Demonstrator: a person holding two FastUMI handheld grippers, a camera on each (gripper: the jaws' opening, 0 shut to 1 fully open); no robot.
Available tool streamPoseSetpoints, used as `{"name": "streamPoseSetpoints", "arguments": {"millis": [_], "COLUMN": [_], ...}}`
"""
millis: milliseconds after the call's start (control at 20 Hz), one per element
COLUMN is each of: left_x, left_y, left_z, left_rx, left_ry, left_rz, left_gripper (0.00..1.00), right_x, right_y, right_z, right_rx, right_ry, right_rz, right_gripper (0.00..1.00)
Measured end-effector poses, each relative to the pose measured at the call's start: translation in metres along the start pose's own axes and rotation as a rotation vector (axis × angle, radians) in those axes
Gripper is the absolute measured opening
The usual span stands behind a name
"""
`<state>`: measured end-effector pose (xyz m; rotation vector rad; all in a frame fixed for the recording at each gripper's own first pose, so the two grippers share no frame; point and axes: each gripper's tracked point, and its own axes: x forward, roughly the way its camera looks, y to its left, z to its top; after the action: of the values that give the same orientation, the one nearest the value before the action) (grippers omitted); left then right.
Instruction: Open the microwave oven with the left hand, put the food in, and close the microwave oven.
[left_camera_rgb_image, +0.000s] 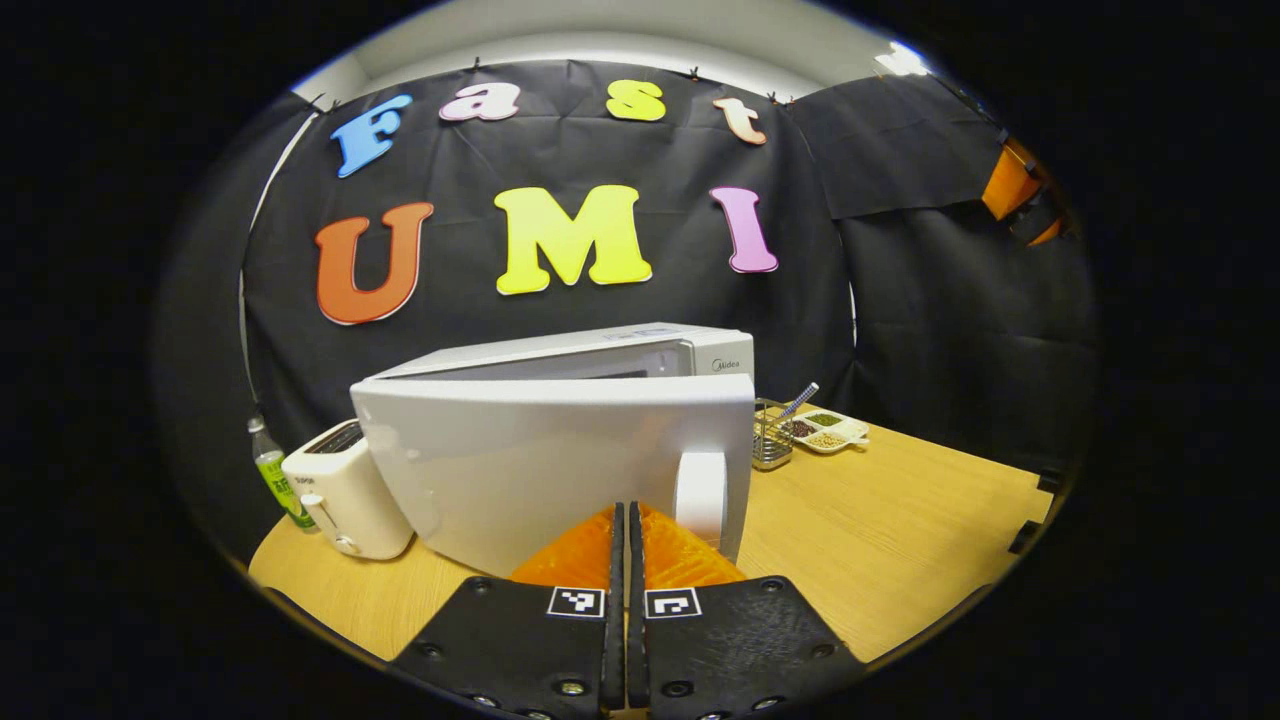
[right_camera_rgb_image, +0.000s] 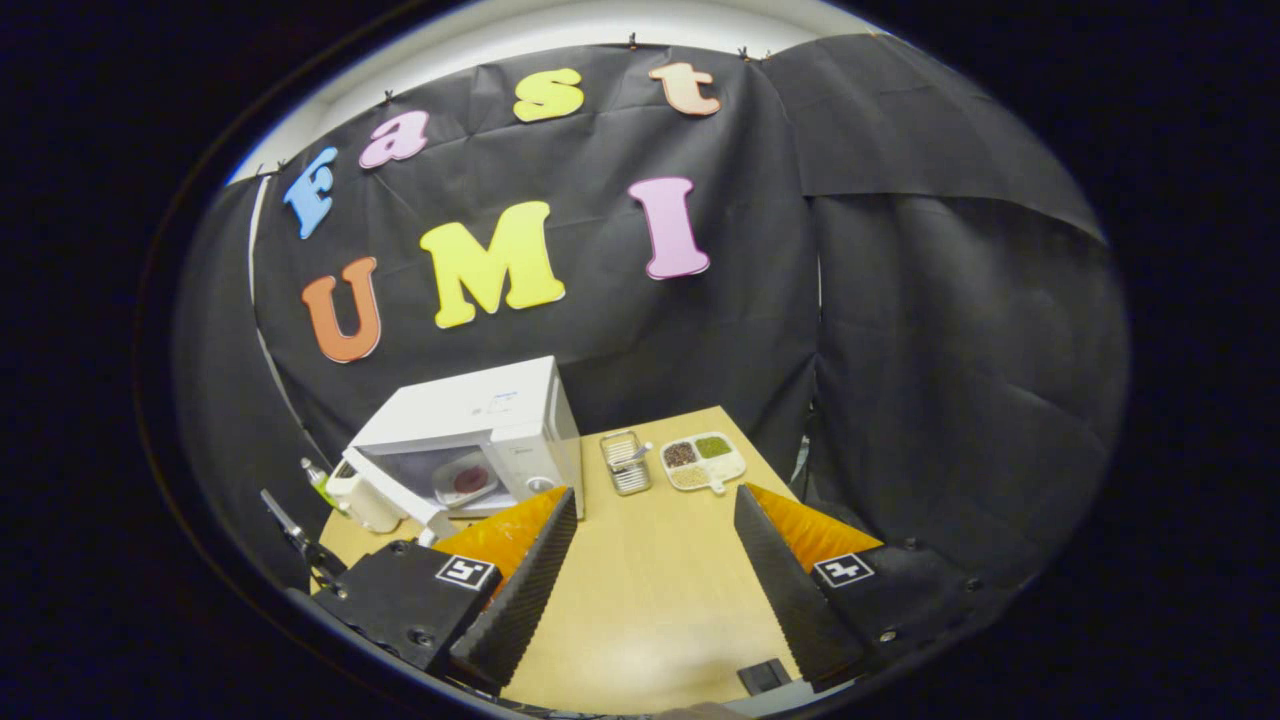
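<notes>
Closing step in hand: food (right_camera_rgb_image: 470, 478) sits inside the microwave (right_camera_rgb_image: 478, 432); left gripper (left_camera_rgb_image: 627, 540), fingers clenched empty, nears the door (left_camera_rgb_image: 560, 470) to push; right gripper (right_camera_rgb_image: 655, 560) released.

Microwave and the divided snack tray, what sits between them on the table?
A small wire basket stands between the microwave and the tray, seen in the right gripper view.
</notes>
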<state>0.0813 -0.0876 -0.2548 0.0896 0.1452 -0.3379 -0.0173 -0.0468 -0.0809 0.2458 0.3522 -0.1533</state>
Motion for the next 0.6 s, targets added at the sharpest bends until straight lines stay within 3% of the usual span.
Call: {"name": "streamPoseSetpoints", "arguments": {"millis": [600], "left_x": [0.101], "left_y": [-0.017], "left_z": [0.026], "left_rx": [-0.039], "left_ry": [-0.020], "left_rz": [-0.003], "left_gripper": [0.00], "right_x": [0.032], "right_y": [-0.029], "right_z": [0.003], "right_rx": [0.033], "right_ry": [0.038], "right_rz": [-0.042], "right_gripper": [1.00]}}
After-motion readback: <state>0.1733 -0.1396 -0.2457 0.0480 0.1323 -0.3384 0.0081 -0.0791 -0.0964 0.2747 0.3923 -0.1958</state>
